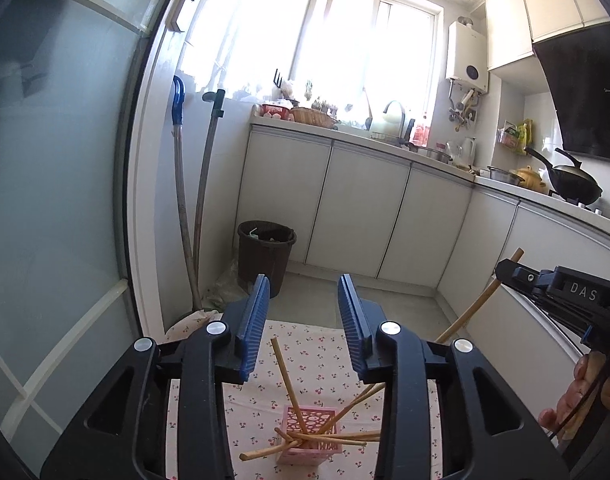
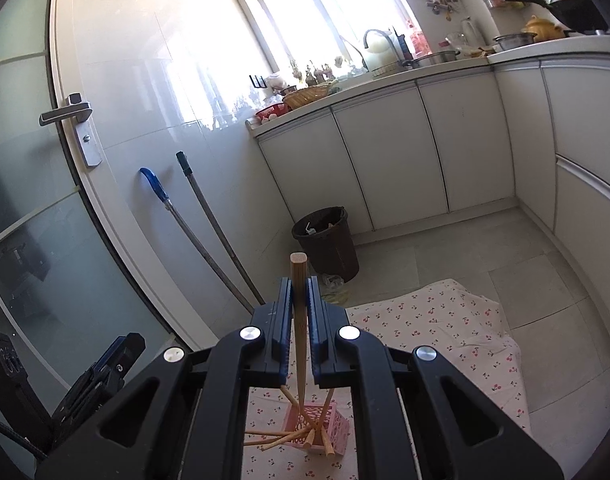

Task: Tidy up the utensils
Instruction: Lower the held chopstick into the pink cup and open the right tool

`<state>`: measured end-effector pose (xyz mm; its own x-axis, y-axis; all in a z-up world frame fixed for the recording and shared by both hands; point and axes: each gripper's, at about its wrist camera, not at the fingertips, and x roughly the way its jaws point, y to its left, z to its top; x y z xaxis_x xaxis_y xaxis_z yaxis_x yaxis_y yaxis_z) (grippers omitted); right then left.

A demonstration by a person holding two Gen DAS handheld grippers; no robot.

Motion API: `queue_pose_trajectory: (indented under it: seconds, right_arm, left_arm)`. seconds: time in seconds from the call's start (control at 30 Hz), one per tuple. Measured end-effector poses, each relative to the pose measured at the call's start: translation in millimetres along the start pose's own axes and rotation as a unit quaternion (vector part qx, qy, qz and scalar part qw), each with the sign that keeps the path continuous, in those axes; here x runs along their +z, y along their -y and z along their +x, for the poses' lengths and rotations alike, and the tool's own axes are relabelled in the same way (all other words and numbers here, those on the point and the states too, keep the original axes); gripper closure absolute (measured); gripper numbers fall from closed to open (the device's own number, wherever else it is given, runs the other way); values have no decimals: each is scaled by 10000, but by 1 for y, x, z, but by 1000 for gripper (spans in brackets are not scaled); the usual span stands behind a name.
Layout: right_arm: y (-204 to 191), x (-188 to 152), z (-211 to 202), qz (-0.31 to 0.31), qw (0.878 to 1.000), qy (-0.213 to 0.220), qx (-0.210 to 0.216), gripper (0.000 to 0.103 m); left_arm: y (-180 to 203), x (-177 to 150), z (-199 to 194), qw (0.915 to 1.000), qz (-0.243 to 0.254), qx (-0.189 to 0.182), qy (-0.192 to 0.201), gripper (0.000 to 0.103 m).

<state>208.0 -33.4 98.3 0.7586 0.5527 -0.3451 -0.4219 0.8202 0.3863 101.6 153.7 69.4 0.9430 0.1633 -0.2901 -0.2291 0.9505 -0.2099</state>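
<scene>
My right tool is clamped on a chopstick, the left tool spread empty, so I should lower it tip-first, vertical, into the pink holder below.

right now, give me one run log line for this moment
left gripper: open, empty | right gripper: shut on chopstick | pink holder: on cloth, holds chopsticks
</scene>
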Motion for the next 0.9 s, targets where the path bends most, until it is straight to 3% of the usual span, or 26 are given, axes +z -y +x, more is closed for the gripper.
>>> queue_pose_trajectory:
  seconds: [0.23, 0.4, 0.47, 0.53, 0.67, 0.9]
  right_arm:
    - [-4, -18, 33, -47, 9999, -80, -89, 94]
    - [-7, -48, 64, -22, 9976, -676, 132, 89]
    - [-14, -50, 58, -197, 9975, -673, 89, 86]
    - [-17, -48, 48, -261, 9978, -602, 73, 71]
    - [-16, -48, 27, -369, 9977, -564, -108, 68]
    - [-8, -66, -3, -708, 9942, -635, -502, 51]
  left_arm:
    - [2, -7, 14, 9997, 77, 87, -225, 68]
    - [-4, -12, 21, 9989, 40, 133, -454, 68]
    - [-5, -12, 20, 9987, 4, 102, -491, 68]
    - [-3, -11, 16, 9988, 23, 100, -477, 66]
    - [4, -13, 7, 9990, 125, 81, -415, 59]
    - [18, -28, -5, 9978, 355, 130, -553, 48]
